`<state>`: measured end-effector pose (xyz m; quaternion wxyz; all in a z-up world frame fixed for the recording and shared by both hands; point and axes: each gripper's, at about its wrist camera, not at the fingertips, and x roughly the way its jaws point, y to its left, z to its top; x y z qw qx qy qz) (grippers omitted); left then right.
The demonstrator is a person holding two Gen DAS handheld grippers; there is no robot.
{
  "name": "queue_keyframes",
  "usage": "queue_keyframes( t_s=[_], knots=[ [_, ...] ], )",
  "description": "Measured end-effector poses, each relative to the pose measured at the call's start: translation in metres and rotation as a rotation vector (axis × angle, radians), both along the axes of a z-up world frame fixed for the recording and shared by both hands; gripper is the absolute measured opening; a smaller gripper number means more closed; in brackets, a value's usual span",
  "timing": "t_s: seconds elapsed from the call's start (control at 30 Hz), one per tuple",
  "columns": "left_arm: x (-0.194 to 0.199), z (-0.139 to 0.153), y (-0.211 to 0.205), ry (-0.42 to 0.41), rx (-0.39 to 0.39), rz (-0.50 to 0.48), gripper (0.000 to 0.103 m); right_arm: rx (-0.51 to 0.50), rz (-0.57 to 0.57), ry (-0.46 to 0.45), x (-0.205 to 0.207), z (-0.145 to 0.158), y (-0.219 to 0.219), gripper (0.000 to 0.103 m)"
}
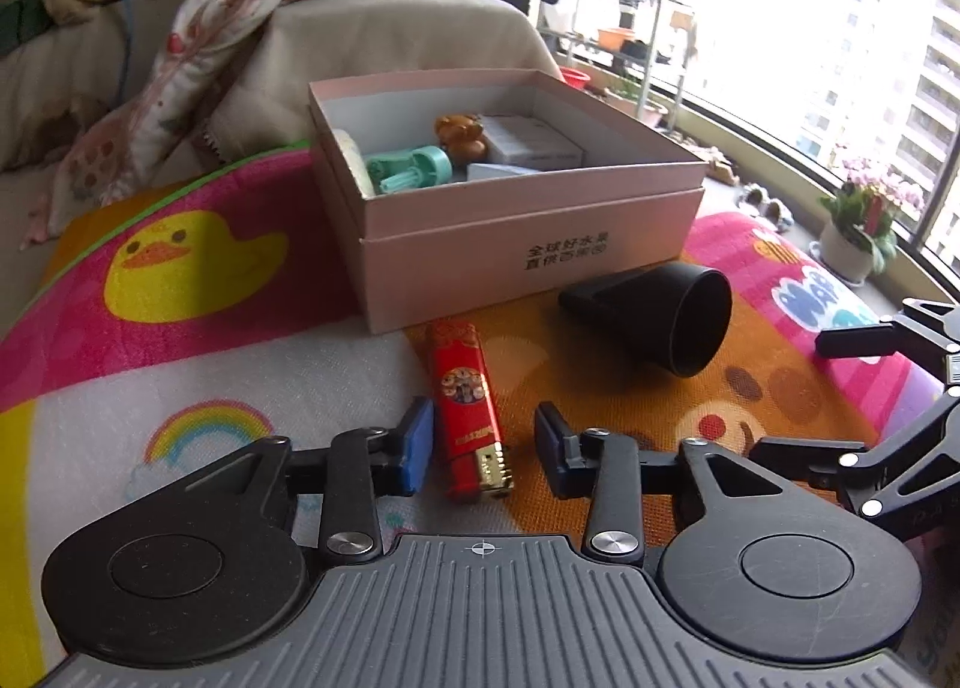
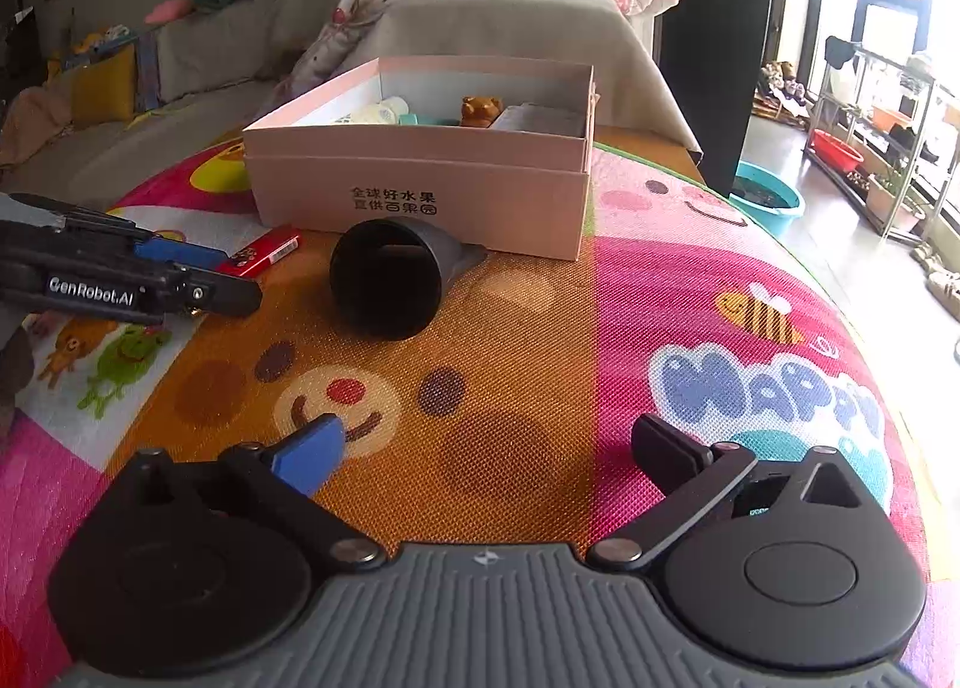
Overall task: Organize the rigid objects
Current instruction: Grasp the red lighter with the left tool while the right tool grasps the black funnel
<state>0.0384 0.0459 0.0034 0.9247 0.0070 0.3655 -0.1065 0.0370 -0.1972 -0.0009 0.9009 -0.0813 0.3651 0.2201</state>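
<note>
Straddling the red lighter (image 1: 470,411), your left gripper (image 1: 485,442) stands open, pads not pressing. Only your right view shows the right gripper (image 2: 489,448) spread wide, empty. Beyond lie the black nozzle (image 2: 387,280), then the pink box (image 1: 528,220) holding a bear figurine (image 1: 462,136).

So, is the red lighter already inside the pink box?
No, the red lighter lies on the mat in front of the pink box, between the left tool's fingers.
</note>
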Motion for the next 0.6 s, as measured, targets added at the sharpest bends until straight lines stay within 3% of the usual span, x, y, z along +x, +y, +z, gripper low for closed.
queue_keyframes(
  t_s=[0.03, 0.17, 0.33, 0.4, 0.6],
  knots=[
    [-0.002, -0.001, 0.001, -0.009, -0.005, 0.023, 0.03, 0.0, -0.001, 0.002, 0.0, 0.0, 0.0, 0.103],
    [-0.005, -0.004, 0.01, -0.031, -0.095, 0.086, 0.028, -0.003, -0.007, 0.012, 0.001, 0.0, 0.001, 0.103],
    [-0.011, -0.008, 0.008, -0.076, -0.081, 0.091, 0.028, -0.027, -0.028, 0.03, 0.002, 0.004, 0.01, 0.103],
    [-0.012, -0.008, 0.008, -0.08, -0.086, 0.095, 0.028, -0.016, 0.03, 0.044, 0.003, 0.008, 0.016, 0.102],
    [-0.013, -0.009, 0.01, -0.084, -0.106, 0.099, 0.028, 0.024, 0.035, -0.104, 0.004, 0.031, 0.043, 0.094]
  ],
)
